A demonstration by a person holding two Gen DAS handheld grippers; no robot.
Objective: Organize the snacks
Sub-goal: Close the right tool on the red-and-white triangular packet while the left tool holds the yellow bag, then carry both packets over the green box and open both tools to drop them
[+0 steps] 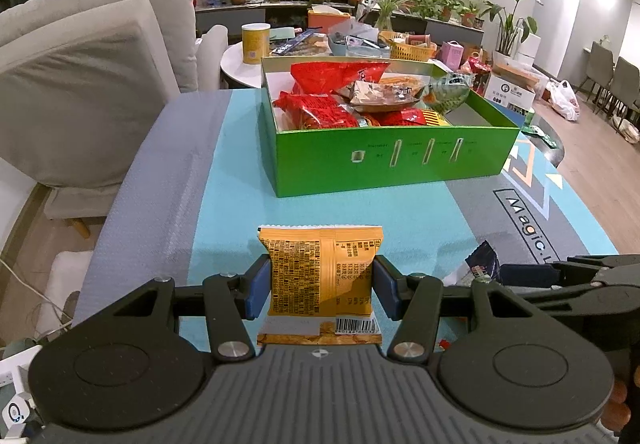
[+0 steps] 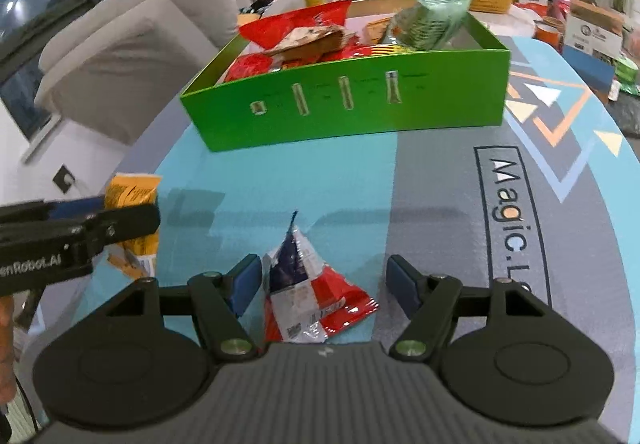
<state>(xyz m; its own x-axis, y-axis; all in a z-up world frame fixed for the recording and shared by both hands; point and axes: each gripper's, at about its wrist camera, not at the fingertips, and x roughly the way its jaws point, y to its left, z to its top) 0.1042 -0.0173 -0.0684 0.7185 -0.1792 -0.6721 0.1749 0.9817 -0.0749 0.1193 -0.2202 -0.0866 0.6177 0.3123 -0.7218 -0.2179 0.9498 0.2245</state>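
Observation:
My left gripper [image 1: 320,286] is shut on an orange snack packet [image 1: 320,268], held above the teal mat; the packet also shows in the right wrist view [image 2: 132,192]. My right gripper [image 2: 324,280] is open around a red, white and blue snack packet [image 2: 312,292] that lies crumpled on the mat, its pads not touching it. That packet's edge shows in the left wrist view [image 1: 482,264]. The green box [image 1: 392,160] ahead holds several red, brown and green snack bags; it also shows in the right wrist view [image 2: 352,104].
The table mat [image 1: 360,216] is teal and grey with "Magic" lettering at right. A grey sofa [image 1: 80,84] stands to the left. Behind the box a round white table [image 1: 236,68] carries a yellow canister, a basket and clutter. Cardboard boxes and plants stand at the far right.

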